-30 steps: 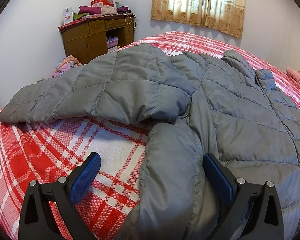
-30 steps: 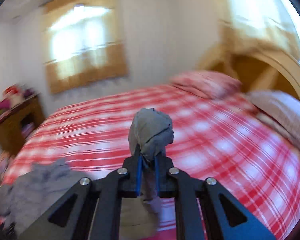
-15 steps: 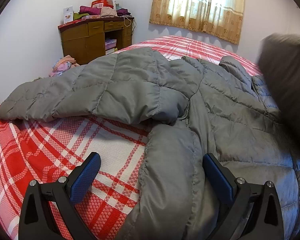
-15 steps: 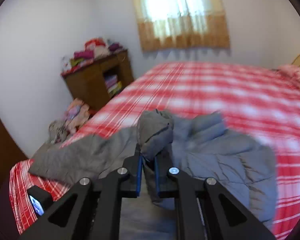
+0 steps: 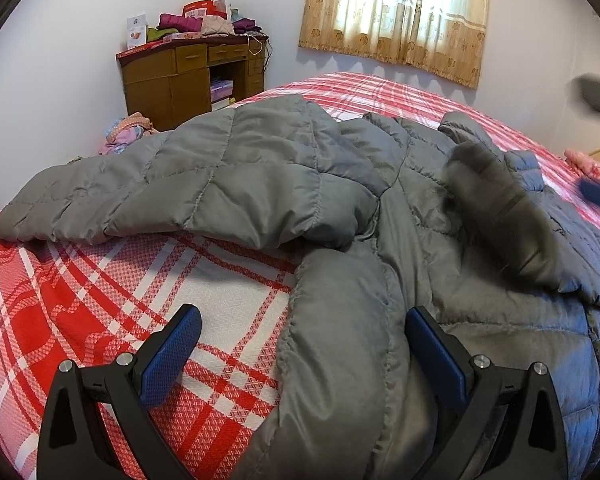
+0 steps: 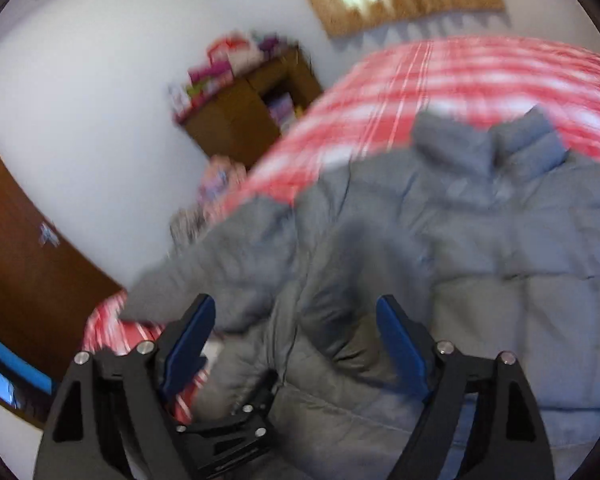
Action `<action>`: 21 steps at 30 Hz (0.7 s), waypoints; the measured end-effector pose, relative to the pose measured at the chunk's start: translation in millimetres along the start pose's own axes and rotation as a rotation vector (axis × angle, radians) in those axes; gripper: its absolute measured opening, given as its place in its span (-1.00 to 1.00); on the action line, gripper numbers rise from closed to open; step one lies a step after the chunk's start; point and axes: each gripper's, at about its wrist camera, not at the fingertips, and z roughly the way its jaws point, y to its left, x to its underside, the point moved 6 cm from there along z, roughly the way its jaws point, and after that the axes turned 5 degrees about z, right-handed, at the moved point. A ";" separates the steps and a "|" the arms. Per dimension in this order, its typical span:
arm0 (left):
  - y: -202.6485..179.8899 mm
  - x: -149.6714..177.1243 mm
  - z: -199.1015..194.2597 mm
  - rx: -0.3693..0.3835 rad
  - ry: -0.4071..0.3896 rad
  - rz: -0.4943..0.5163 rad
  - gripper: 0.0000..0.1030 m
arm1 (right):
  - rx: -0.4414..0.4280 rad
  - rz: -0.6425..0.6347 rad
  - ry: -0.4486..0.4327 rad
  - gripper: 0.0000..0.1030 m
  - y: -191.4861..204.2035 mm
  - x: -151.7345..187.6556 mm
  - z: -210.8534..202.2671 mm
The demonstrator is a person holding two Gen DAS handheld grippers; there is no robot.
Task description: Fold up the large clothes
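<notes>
A grey quilted puffer jacket (image 5: 380, 184) lies spread on the red plaid bed (image 5: 100, 300). One sleeve (image 5: 148, 196) stretches out to the left. The other sleeve (image 5: 496, 208) lies folded across the jacket's body, blurred. My left gripper (image 5: 304, 356) stands open low over the bed, with the jacket's near edge lying between its wide-apart fingers, untouched by the pads. In the right wrist view my right gripper (image 6: 296, 340) hovers over the jacket (image 6: 500, 260). Its jaws are opening, and the folded sleeve (image 6: 332, 300) lies loose below them with the pads clear of it.
A wooden desk (image 5: 192, 76) piled with clothes stands against the far wall, with a heap of clothes (image 5: 128, 132) on the floor beside it. A curtained window (image 5: 396, 12) is behind the bed. A brown door (image 6: 28, 280) shows at left.
My right gripper swung down and leftwards over the jacket with the sleeve, then let go of it. The sleeve now lies across the jacket's body. The left gripper stayed put.
</notes>
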 end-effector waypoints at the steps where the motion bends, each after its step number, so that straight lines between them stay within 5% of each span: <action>1: -1.1 -0.4 0.5 -0.002 0.001 0.002 0.98 | 0.039 0.004 -0.050 0.56 -11.4 -5.7 -18.6; 5: -2.5 -1.2 1.5 -0.004 0.001 0.002 0.98 | 0.287 0.037 -0.126 0.00 -73.2 -13.2 -66.2; 11: -8.5 -3.8 4.5 -0.043 0.048 0.031 0.98 | 0.521 0.199 -0.159 0.03 -171.4 5.6 -108.2; 14: -12.9 -12.1 -2.6 -0.064 0.076 0.063 0.98 | 0.567 0.181 -0.062 0.02 -194.7 25.7 -89.5; 21: -51.3 -76.5 -53.5 -0.027 -0.113 0.131 0.98 | 0.642 0.037 -0.031 0.07 -181.0 46.7 -72.8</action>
